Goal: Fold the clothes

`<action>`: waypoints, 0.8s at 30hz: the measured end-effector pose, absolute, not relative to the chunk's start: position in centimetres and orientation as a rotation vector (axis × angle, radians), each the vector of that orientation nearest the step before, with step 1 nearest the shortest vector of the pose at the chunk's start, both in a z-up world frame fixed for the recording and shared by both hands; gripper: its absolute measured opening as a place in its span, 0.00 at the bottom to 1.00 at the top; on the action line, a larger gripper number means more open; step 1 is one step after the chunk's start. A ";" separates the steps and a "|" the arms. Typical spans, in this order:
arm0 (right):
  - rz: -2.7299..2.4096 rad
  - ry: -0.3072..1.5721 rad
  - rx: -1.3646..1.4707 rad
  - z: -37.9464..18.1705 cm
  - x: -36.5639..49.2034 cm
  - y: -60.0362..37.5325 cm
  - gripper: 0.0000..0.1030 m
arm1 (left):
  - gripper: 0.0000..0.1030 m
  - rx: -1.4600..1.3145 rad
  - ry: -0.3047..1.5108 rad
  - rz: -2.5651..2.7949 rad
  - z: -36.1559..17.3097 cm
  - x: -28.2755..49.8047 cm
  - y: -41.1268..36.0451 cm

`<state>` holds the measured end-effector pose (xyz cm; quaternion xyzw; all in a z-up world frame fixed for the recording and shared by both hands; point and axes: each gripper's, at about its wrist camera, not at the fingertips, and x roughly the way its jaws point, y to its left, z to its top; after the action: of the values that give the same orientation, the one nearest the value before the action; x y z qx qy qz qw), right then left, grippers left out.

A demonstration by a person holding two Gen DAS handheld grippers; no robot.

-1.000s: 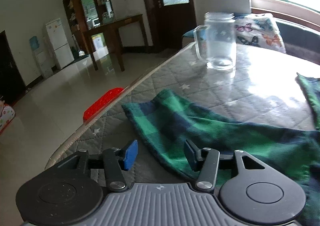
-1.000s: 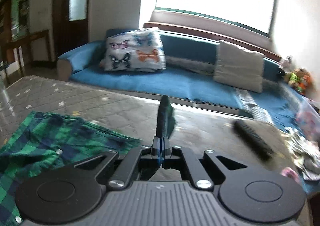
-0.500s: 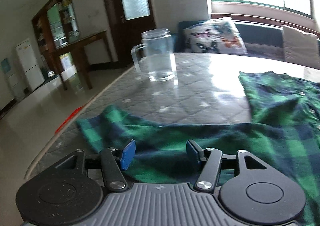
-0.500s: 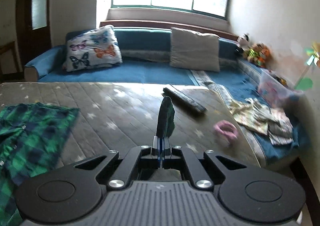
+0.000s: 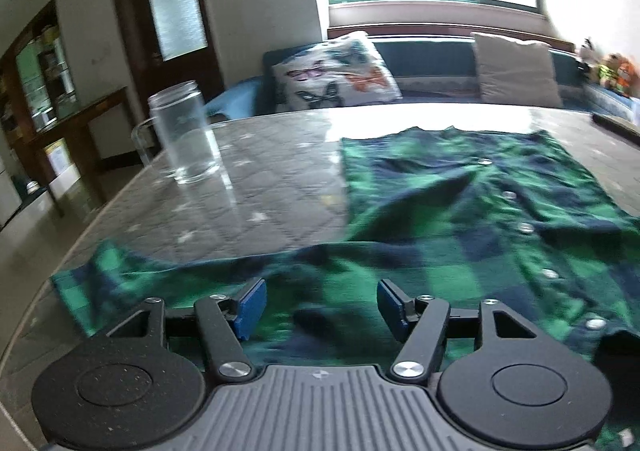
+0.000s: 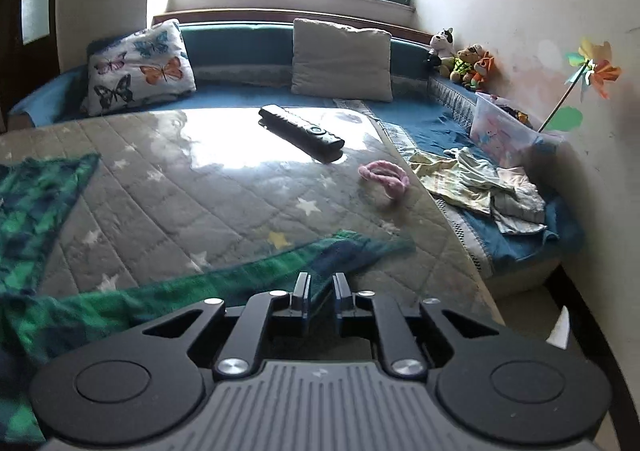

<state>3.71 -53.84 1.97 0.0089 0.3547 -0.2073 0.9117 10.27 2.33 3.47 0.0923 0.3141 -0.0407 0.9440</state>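
The shirt (image 5: 460, 235) is lying spread across mid-frame on the table (image 5: 272, 187), sleeves trailing out. The left gripper (image 5: 318, 305) is hovering wide open above the cloth; the right gripper (image 6: 320, 297) is standing narrowly parted at a sleeve (image 6: 348, 251). Grip sleeves near the cuffs. Blur is hiding whether the cloth is pinched.

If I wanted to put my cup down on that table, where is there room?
Bare patches: between the glass mug and the green plaid shirt, and the quilted stretch between the shirt and the remote. The near edge, under both grippers, is covered with shirt; a pink ring lies near the right edge.
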 end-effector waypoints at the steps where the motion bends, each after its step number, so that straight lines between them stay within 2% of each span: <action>1: -0.430 0.726 0.008 2.0 3.5 -53.7 0.22 | 0.66 0.194 0.639 -0.096 3.5 10.2 1.7; 3: -0.437 0.710 -0.016 2.1 3.3 -53.2 0.35 | 0.67 0.206 0.636 -0.122 3.5 10.0 0.6; 5: -0.405 0.703 -0.011 2.2 3.4 -52.7 0.35 | 0.67 0.214 0.635 -0.144 3.5 10.0 -0.5; 8: -0.320 0.731 0.042 1.4 4.3 -51.9 0.44 | 0.67 0.227 0.638 -0.175 3.4 10.1 -2.1; 14: -0.166 0.786 0.069 -1.4 6.6 -48.0 0.48 | 0.67 0.253 0.651 -0.233 2.8 10.4 -5.1; 24: -0.006 0.774 -0.024 -2.3 7.3 -41.4 0.57 | 0.67 0.313 0.678 -0.351 1.1 9.8 -8.8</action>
<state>7.29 -41.43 -2.26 -0.0115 0.3774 -0.0029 0.9260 9.84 -8.76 1.12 0.1521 0.3296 -0.1705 0.9160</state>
